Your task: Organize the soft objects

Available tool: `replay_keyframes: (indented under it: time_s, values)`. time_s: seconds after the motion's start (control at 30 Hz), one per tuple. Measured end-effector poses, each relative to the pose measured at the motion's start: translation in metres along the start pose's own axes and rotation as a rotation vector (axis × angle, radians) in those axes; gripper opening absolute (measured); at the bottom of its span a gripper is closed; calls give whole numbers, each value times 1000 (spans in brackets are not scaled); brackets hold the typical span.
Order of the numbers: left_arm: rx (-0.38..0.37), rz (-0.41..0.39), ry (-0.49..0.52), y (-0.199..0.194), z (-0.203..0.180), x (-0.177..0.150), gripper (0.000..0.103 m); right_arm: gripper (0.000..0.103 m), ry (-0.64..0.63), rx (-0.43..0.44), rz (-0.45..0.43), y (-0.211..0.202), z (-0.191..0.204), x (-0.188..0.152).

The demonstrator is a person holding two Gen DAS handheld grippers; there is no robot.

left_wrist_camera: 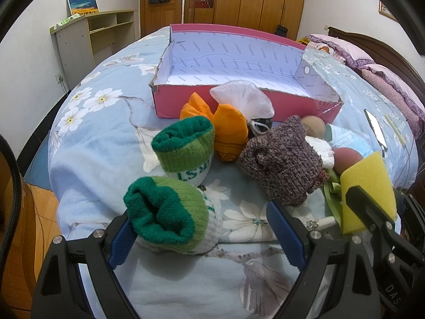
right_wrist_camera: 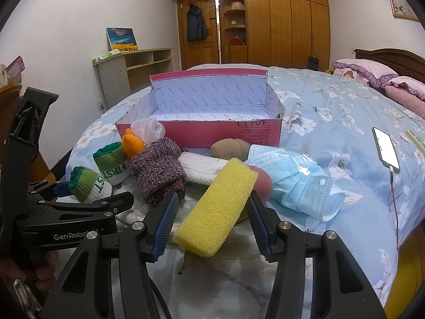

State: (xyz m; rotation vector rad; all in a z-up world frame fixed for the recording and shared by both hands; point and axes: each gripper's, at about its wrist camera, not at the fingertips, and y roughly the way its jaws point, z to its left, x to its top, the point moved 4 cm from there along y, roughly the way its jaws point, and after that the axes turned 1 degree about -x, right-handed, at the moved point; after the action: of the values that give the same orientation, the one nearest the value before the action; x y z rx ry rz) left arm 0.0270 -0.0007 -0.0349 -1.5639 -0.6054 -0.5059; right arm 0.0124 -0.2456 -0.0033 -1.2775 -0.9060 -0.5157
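An open pink shoe box [left_wrist_camera: 202,106] [right_wrist_camera: 220,135] lies on the bed, empty. In front of it lie soft items: two rolled green socks [left_wrist_camera: 183,143] [right_wrist_camera: 110,163], an orange pouch [left_wrist_camera: 229,135], a white mesh bag [left_wrist_camera: 244,101], a purple knitted roll [left_wrist_camera: 281,162] [right_wrist_camera: 159,170], a white roll [right_wrist_camera: 204,168], blue face masks [right_wrist_camera: 300,180]. My left gripper [left_wrist_camera: 202,231] is open around the nearer green sock [left_wrist_camera: 167,212] [right_wrist_camera: 89,183]. My right gripper [right_wrist_camera: 209,223] is open around a yellow sponge [right_wrist_camera: 217,207] [left_wrist_camera: 369,188].
A phone [right_wrist_camera: 386,152] on a red cable lies on the blue floral bedspread [right_wrist_camera: 332,122] to the right. Pink pillows [right_wrist_camera: 372,71] are at the headboard. A shelf unit [right_wrist_camera: 132,66] and wooden wardrobes [right_wrist_camera: 281,24] stand behind the bed.
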Motion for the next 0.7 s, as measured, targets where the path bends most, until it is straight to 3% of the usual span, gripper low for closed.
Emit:
replay_keyframes:
  time_s: [0.7]
  values:
    - [-11, 1, -5, 4, 2, -3, 94, 54, 0, 0, 0, 0, 0, 0]
